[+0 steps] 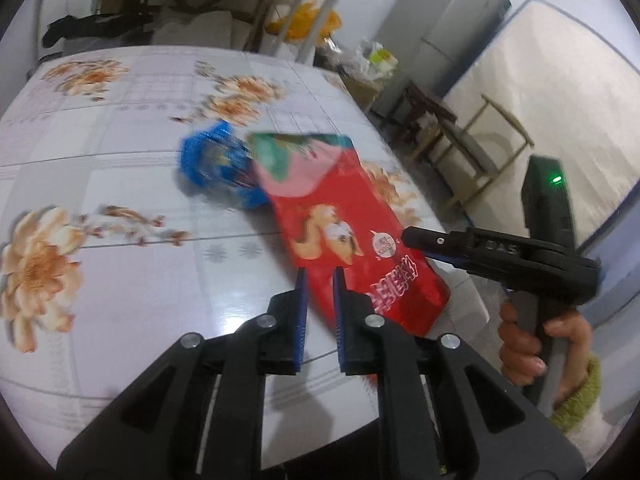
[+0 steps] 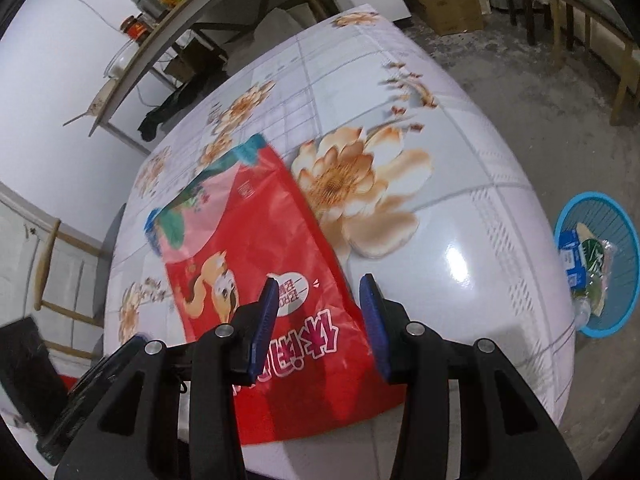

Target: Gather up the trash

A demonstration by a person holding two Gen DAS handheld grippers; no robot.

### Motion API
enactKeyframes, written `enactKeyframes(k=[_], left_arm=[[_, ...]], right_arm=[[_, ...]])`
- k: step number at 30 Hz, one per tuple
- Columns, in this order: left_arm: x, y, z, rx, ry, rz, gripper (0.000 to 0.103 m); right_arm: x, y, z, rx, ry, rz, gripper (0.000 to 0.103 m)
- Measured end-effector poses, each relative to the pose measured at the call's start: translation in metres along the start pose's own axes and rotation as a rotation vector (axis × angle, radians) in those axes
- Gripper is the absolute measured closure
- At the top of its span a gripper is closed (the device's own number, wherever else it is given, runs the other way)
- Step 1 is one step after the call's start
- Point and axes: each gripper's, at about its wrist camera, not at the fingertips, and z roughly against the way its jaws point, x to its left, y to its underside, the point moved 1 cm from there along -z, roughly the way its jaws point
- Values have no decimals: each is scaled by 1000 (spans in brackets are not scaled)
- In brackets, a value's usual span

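Observation:
A big red snack bag (image 1: 340, 216) with a squirrel picture is held at its near edge by my left gripper (image 1: 320, 280), whose blue pads are shut on it. It also shows in the right wrist view (image 2: 260, 272). My right gripper (image 2: 318, 292) is open, its fingers either side of the bag's near right part; it shows from the side in the left wrist view (image 1: 416, 236). A crumpled blue wrapper (image 1: 216, 164) lies on the table behind the bag, blurred.
The round table (image 2: 460, 208) has a glossy floral cover. A blue basket (image 2: 600, 264) with trash in it stands on the floor to the right. Chairs, a shelf, boxes and bags stand around the room.

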Motion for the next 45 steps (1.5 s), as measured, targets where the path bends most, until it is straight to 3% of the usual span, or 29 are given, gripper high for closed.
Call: enactKeyframes(k=[6, 9, 12, 16, 19, 23, 30, 37, 45], left_arm=[[-5, 5, -31, 89, -23, -40, 92], [-4, 5, -31, 85, -29, -54, 93], [0, 3, -31, 87, -30, -44, 93], [8, 3, -29, 88, -7, -8, 93], [9, 4, -29, 86, -11, -17, 94], [7, 6, -29, 77, -22, -30, 97], [10, 7, -29, 73, -22, -11, 102], [9, 8, -29, 69, -23, -15, 103], [5, 9, -29, 69, -31, -29, 103]], right_arm=[[-3, 13, 1, 89, -135, -5, 61], [-4, 15, 0, 131, -200, -19, 57], [-11, 16, -6, 190, -328, -79, 49], [-17, 18, -10, 229, -436, -146, 48], [-20, 18, -10, 217, -424, -171, 49], [-18, 13, -3, 136, -281, -142, 55], [4, 21, -6, 234, -271, -61, 54], [-16, 42, -1, 328, -404, -185, 55], [-12, 53, -17, 350, -508, -239, 55]])
